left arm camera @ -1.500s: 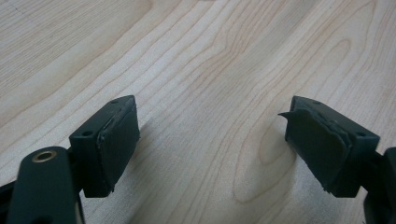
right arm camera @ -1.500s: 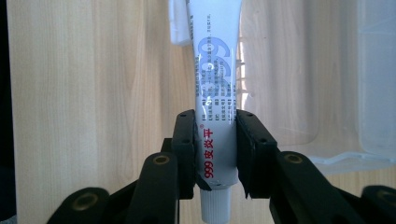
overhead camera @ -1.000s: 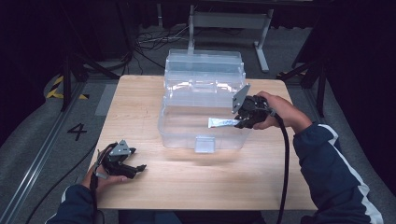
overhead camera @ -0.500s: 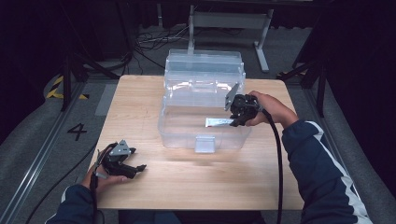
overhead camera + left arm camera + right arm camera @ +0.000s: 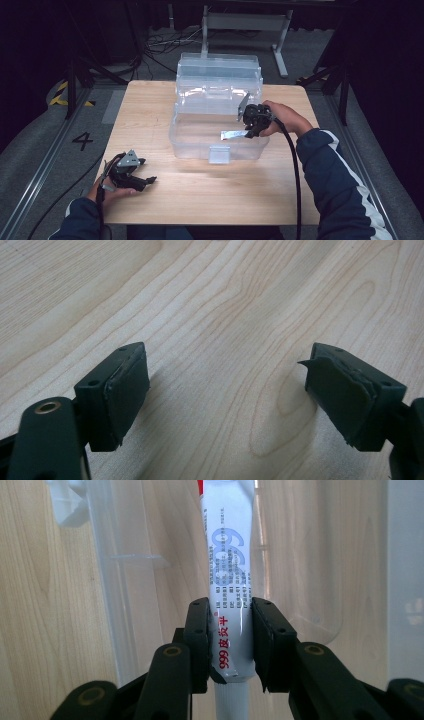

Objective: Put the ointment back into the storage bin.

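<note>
The right gripper, its jaws clamped on a white ointment tube with red and blue print, has sunk from above the right rim into the clear plastic storage box mid-table, so release looks near, while the left gripper rests wide open near-left.

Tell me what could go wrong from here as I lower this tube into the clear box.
1. The right gripper pinches the white tube only near its crimped end, so the long free end may swing or slip if jolted.
2. The tube's far end hangs close to the walls of the clear plastic box; it could catch on a wall and twist in the grip.
3. The open lid stands just behind the right hand; a bump might shift the light box.
</note>
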`<state>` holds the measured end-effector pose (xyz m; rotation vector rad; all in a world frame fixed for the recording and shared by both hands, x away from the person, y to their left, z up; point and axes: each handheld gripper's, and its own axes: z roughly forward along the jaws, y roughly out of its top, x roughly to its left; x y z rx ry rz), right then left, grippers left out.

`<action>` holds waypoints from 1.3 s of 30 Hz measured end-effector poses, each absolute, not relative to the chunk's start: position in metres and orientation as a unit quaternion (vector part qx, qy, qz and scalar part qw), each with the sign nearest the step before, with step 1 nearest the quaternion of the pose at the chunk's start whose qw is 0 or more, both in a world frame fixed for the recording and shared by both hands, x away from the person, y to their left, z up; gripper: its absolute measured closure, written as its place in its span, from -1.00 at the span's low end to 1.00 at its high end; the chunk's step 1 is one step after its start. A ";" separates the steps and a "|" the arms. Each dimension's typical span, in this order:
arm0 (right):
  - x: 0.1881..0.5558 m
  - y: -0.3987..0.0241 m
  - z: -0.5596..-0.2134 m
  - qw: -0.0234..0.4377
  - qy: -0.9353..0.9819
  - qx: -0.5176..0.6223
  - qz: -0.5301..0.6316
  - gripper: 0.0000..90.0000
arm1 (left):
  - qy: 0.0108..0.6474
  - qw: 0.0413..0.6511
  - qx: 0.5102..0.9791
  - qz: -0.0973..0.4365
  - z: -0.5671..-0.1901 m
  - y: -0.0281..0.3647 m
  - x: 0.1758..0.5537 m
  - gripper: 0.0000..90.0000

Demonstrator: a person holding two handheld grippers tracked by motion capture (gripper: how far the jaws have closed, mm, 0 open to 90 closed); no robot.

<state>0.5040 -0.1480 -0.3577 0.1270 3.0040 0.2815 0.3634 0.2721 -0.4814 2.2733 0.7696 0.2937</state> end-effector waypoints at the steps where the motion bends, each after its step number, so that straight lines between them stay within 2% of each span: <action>1: 0.504 -0.148 -0.359 0.062 0.993 0.045 0.093 0.58 | 0.298 0.354 0.879 0.114 -0.481 0.272 0.363 -0.60; 23: 0.512 -0.147 -0.376 0.049 0.995 0.049 0.071 0.57 | 0.298 0.354 0.879 0.114 -0.481 0.272 0.363 -0.60; 29: 0.513 -0.151 -0.375 0.055 0.994 0.059 0.072 0.42 | 0.298 0.354 0.879 0.114 -0.481 0.272 0.363 -0.60; 39: 0.510 -0.155 -0.370 0.059 0.993 0.062 0.086 0.42 | 0.298 0.354 0.879 0.114 -0.481 0.272 0.363 -0.60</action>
